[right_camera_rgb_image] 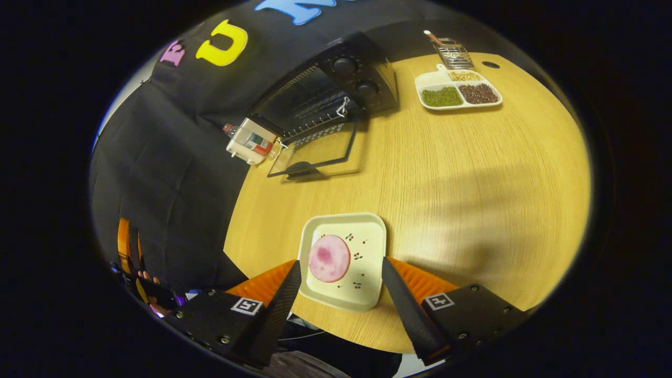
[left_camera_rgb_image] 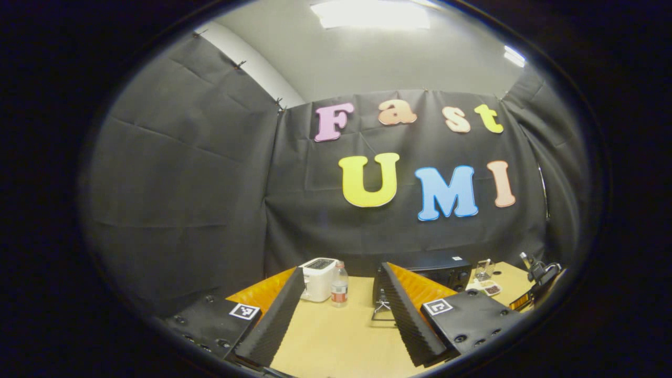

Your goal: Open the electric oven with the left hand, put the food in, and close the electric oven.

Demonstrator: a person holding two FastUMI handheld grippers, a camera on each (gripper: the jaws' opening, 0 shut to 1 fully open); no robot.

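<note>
A: Where's the food?
B: A pink slice [right_camera_rgb_image: 329, 258] lies on a square plate [right_camera_rgb_image: 367, 283] at the tabletop's [right_camera_rgb_image: 472, 173] near edge, between the right gripper's [right_camera_rgb_image: 341, 273] spread, empty fingers.
A: And the oven?
B: The oven [right_camera_rgb_image: 336, 89] stands at the back, door [right_camera_rgb_image: 320, 152] down. The left gripper [left_camera_rgb_image: 341, 304] hangs wide open, holding nothing, seemingly well short of it.

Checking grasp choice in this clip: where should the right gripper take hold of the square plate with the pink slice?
Probably the near rim of the plate, approached from the table's near edge. The right gripper already straddles it, fingers open, and the raised lip there gives purchase. The pink slice sits toward the left, so clamp clear of it.
</note>
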